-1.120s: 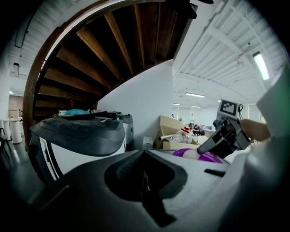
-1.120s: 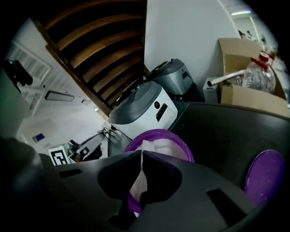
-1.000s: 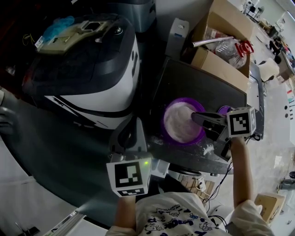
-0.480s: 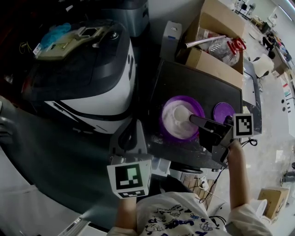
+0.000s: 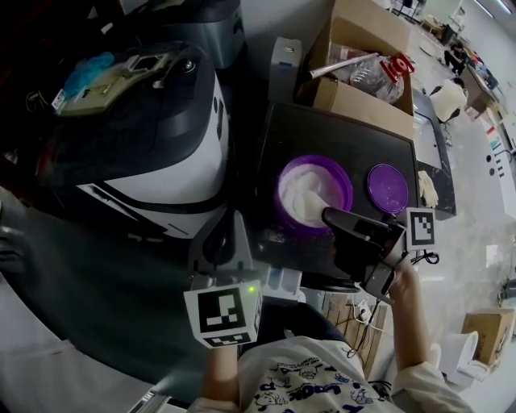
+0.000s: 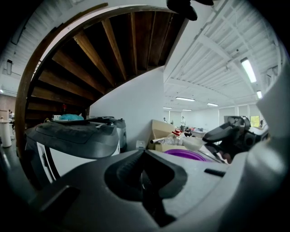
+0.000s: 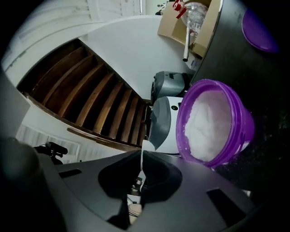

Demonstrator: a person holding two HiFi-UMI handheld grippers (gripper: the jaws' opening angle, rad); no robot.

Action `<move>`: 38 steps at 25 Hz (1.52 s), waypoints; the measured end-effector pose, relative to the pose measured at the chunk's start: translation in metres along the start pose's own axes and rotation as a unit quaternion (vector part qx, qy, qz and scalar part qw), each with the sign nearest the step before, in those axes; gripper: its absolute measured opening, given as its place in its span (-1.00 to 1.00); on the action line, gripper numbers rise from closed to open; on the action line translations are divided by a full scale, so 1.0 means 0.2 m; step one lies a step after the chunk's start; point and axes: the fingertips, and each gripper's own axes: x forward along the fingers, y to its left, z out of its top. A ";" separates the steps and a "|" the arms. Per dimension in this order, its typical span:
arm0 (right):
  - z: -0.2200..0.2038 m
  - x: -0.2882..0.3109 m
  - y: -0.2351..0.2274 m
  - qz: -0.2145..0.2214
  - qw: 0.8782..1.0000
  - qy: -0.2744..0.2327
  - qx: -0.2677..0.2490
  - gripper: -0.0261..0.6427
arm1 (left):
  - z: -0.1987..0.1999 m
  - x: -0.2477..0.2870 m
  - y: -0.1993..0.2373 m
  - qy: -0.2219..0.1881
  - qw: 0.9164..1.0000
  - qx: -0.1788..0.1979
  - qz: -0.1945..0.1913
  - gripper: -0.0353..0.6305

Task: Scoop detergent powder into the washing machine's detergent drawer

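Observation:
The purple tub [image 5: 348, 187] full of white detergent powder [image 5: 310, 189] stands on a dark table beside the white and black washing machine [image 5: 161, 153]. My right gripper [image 5: 329, 215] hovers over the tub's near rim, shut on the thin handle of a white scoop [image 7: 141, 168]. The scoop's bowl [image 6: 195, 142] shows in the left gripper view, raised above the tub [image 6: 183, 154]. My left gripper [image 5: 228, 235] is shut, with nothing visible between its jaws, in front of the machine. A white compartmented part [image 5: 280, 284], probably the drawer, lies just right of it.
The tub's purple lid [image 5: 389, 187] lies flat on the table to the right of the tub. Open cardboard boxes [image 5: 363, 73] with clutter stand behind the table. A grey appliance [image 5: 214, 24] stands behind the machine. Powder grains are scattered on the table near the tub [image 7: 260, 149].
My right gripper has drawn back from over the tub's right side to its near rim, closer to the person. The left gripper has stayed put.

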 end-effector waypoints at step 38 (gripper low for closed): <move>-0.55 -0.38 -0.19 0.010 0.999 0.025 0.047 -0.86 | -0.26 -0.62 -0.29 0.032 0.995 -0.006 0.098 -0.88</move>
